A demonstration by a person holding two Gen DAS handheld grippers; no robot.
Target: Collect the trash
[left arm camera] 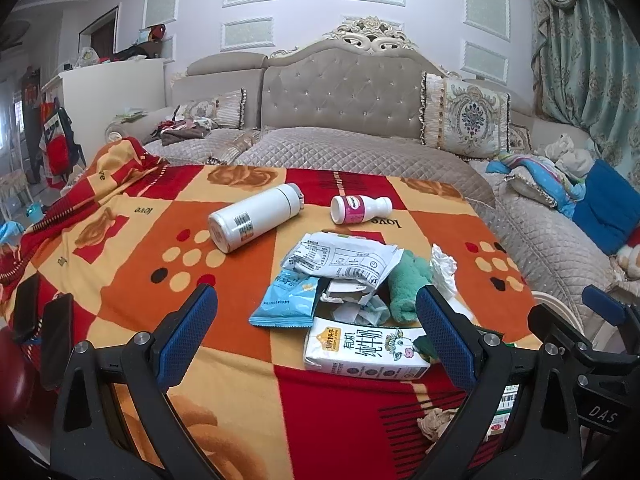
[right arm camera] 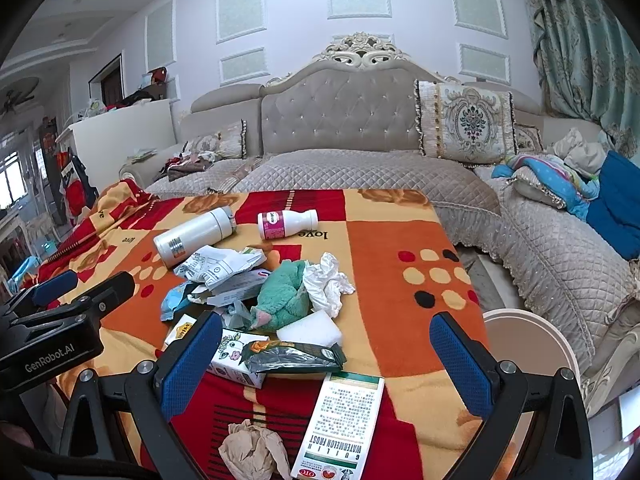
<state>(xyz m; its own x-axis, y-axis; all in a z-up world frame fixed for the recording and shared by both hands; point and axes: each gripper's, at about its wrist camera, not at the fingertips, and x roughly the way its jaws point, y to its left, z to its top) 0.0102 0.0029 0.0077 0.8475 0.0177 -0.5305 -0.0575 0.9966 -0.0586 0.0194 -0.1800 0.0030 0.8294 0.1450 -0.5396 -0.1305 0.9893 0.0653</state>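
A pile of trash lies on the red and orange blanket [left arm camera: 132, 264]: a milk carton [left arm camera: 364, 350], a blue snack bag [left arm camera: 290, 298], a crumpled white wrapper [left arm camera: 340, 260], white tissue [right arm camera: 326, 282], a dark foil wrapper [right arm camera: 294, 358], a green-and-white medicine box [right arm camera: 344, 424] and a crumpled brown paper [right arm camera: 254, 452]. A white flask [left arm camera: 256, 216] and a small pink-labelled bottle [left arm camera: 358, 209] lie further back. My left gripper [left arm camera: 316, 332] is open, just before the milk carton. My right gripper [right arm camera: 326, 364] is open over the foil wrapper and medicine box. Both are empty.
A green plush cloth [right arm camera: 286, 300] and a white sponge block [right arm camera: 310, 332] lie in the pile. A round bin rim [right arm camera: 528, 332] shows at the table's right. A grey quilted sofa [right arm camera: 360, 168] with cushions stands behind. Dark phones [left arm camera: 56, 340] lie at the left edge.
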